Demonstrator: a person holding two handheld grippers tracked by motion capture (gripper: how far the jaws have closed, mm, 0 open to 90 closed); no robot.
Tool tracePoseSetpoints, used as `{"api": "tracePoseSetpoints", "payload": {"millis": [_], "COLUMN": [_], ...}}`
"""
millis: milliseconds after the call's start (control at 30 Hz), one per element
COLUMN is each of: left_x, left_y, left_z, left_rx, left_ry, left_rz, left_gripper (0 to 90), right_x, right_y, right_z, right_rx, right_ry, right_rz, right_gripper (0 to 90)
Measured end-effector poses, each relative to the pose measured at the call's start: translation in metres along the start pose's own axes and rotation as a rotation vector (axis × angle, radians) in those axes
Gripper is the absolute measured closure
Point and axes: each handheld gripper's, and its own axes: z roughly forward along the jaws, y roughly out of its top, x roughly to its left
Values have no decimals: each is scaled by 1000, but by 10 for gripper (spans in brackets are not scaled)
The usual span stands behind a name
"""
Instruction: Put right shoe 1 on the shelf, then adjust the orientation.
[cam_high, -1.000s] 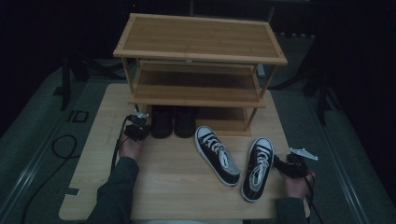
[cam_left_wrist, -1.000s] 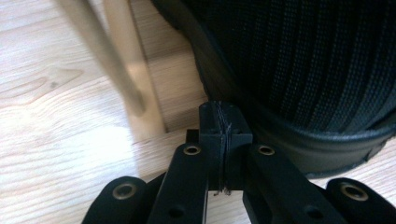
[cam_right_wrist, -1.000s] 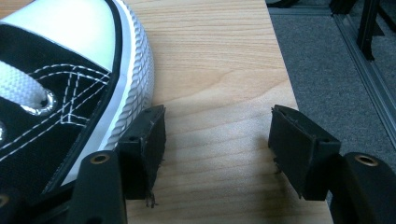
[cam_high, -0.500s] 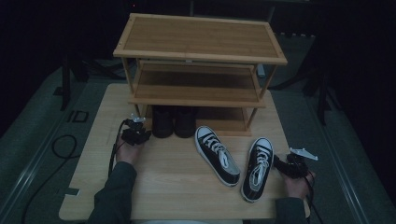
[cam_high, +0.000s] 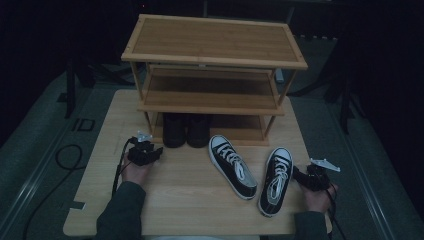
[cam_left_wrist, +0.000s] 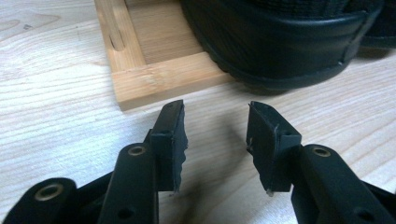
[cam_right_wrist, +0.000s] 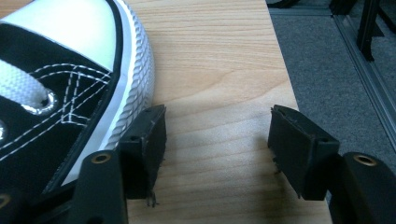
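Observation:
A wooden three-tier shoe rack (cam_high: 215, 65) stands at the back of the table. Two black shoes (cam_high: 186, 130) sit side by side on its bottom shelf, heels outward. My left gripper (cam_high: 152, 152) rests just in front of the rack's left corner; its jaws have just been opening and stand open with nothing between them (cam_left_wrist: 215, 135), pointing at the nearer black shoe (cam_left_wrist: 280, 42). Two black-and-white sneakers (cam_high: 232, 166) (cam_high: 276, 180) lie on the table. My right gripper (cam_high: 300, 176) is open (cam_right_wrist: 217, 140) beside the right sneaker's white toe cap (cam_right_wrist: 70, 70).
The rack's bottom frame corner (cam_left_wrist: 163, 79) lies close ahead of the left jaws. The table's right edge (cam_right_wrist: 285, 79) runs right beside the right gripper, with grey floor beyond. A black cable (cam_high: 65, 160) loops off the table's left side.
The left gripper has drawn back from the black shoes toward the near side of the table, and its jaws have opened. The right gripper and both sneakers have stayed put.

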Motion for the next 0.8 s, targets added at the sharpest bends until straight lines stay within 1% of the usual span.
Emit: {"api": "tracePoseSetpoints", "payload": {"millis": [33,67,100,167,200,333,433,500,533,633,700,800], "left_x": [0,-1,-1,-1,-3,-9,-9,-9,-10,-10,-10,-10], "left_y": [0,-3,-4,-4,-4,-4,-4,-4,-4,-4,-4,-4], "left_z": [0,-1,-1,-1,0,1,1,1,1,1,1,1], "left_rx": [0,-18,-25,-25,-23,-15,-15,-15,-11,-11,-11,-11], "left_ry": [0,1,1,5,14,44,40,34,40,39,37,35], "left_rz": [0,-1,0,3,15,54,52,51,62,63,64,66], "left_gripper": [562,560,560,559,555,530,511,499,492,486,480,475], "right_x": [0,0,0,0,1,0,0,0,0,0,1,0], "right_y": [0,0,0,0,0,0,0,0,0,0,0,1], "right_z": [0,0,0,0,0,0,0,0,0,0,0,0], "right_rx": [0,-1,-1,-2,-3,-3,-1,-1,1,2,7,14], "right_ry": [0,1,2,4,9,10,6,4,3,0,-8,-11], "right_rz": [0,-4,-4,-7,-13,-15,-6,-4,-4,-3,5,8], "right_gripper": [375,378,384,397,409,408,382,381,381,375,355,354]}}
